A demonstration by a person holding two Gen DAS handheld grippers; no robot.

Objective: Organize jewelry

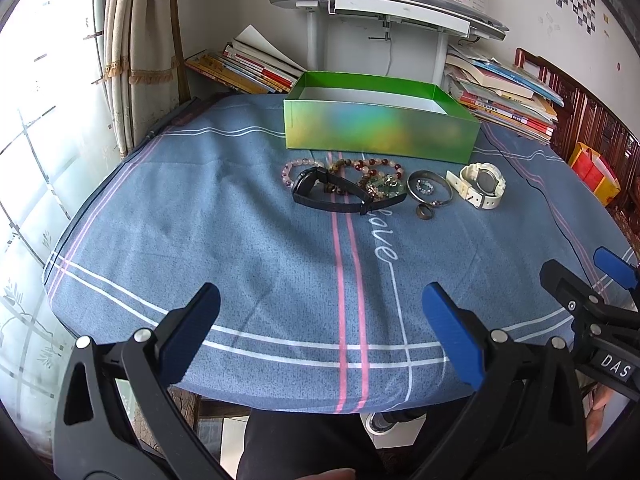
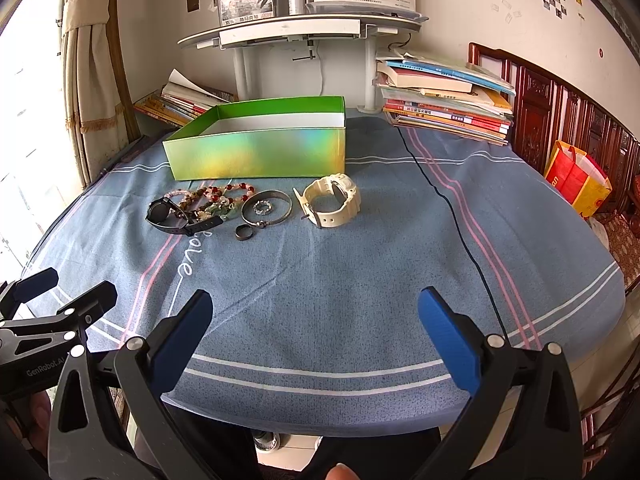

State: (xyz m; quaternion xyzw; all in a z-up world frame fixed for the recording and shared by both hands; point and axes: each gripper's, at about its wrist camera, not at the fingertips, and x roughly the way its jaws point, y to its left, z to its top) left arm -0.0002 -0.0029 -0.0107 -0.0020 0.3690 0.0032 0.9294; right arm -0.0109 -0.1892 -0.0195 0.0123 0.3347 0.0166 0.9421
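a: jewelry first, but start at the tools. how do the grippers stand?

b: left gripper [image 1: 320,332] hangs over the near edge of the table, its blue pads spread wide with nothing between them. right gripper [image 2: 316,336] is the same, wide apart and holding nothing. both are well short of the pieces.

a: and the jewelry itself?

b: it lies in a row on the cloth just in front of the green box [image 1: 380,128], which is open at the top with a white inside and a shiny rainbow sheen on its front wall. from the left: a black watch [image 1: 320,190] lying partly across a heap of beaded bracelets [image 1: 372,174] in pink, red, brown and green; then a metal bangle [image 1: 430,190] with a small sparkly ring [image 1: 424,188] inside its loop; a dark ring [image 1: 424,212] just beside the bangle's near side; then a cream watch [image 1: 480,184] standing on its strap.

a: do the views differ?

b: the right wrist view shows the cream watch [image 2: 332,200] side-on and a red and yellow bag [image 2: 576,180] by the dark wooden furniture more fully. each view catches the other gripper at its edge.

a: the surface and room?

b: a blue tablecloth [image 1: 240,220] with white and pink stripes and the word "love", a thin black cable [image 2: 460,220] across it, stacks of books [image 2: 444,104] behind, a white shelf stand, curtains at the bright window.
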